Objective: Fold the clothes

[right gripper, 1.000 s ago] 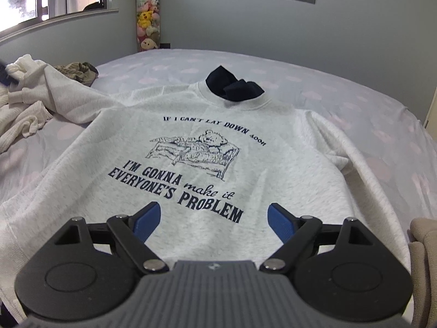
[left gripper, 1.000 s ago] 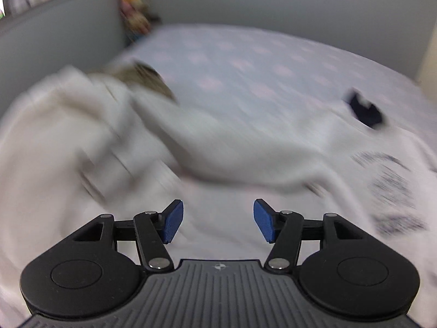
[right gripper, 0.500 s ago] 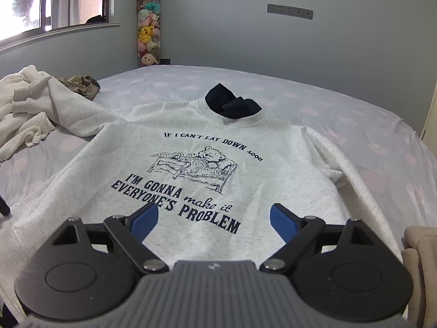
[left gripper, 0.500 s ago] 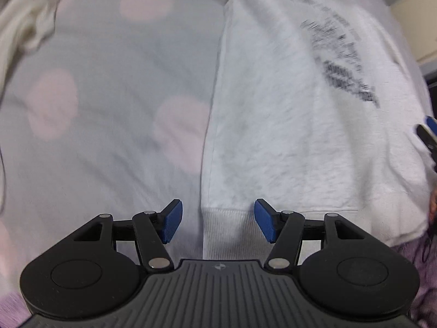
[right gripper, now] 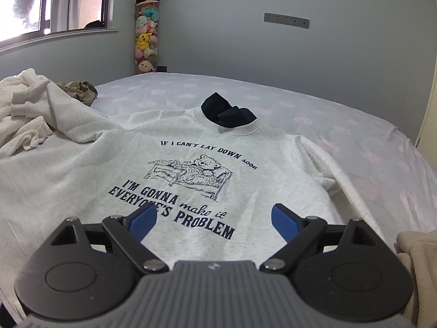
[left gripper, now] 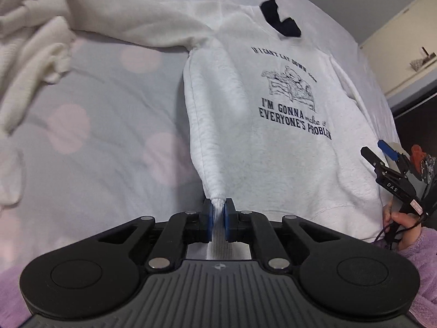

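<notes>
A light grey sweatshirt with a bear print and dark lettering lies face up on the bed, collar far, hem near. My left gripper is shut on the ribbed hem at the sweatshirt's lower left corner, and the cloth bunches up between the blue pads. In the right wrist view the sweatshirt fills the middle. My right gripper hangs open over the lower front of the print with nothing between its fingers. The left wrist view also catches the right gripper at the sweatshirt's right edge.
A dark navy item rests at the collar. A cream garment is heaped at the left with an olive cloth behind it. Beige fabric sits near right. The bed sheet has pink dots. A hand in a lilac sleeve holds the right gripper.
My left gripper swung from the cream heap down to the sweatshirt's lower left hem corner and closed on it. The right gripper has stayed open and hardly moved.
</notes>
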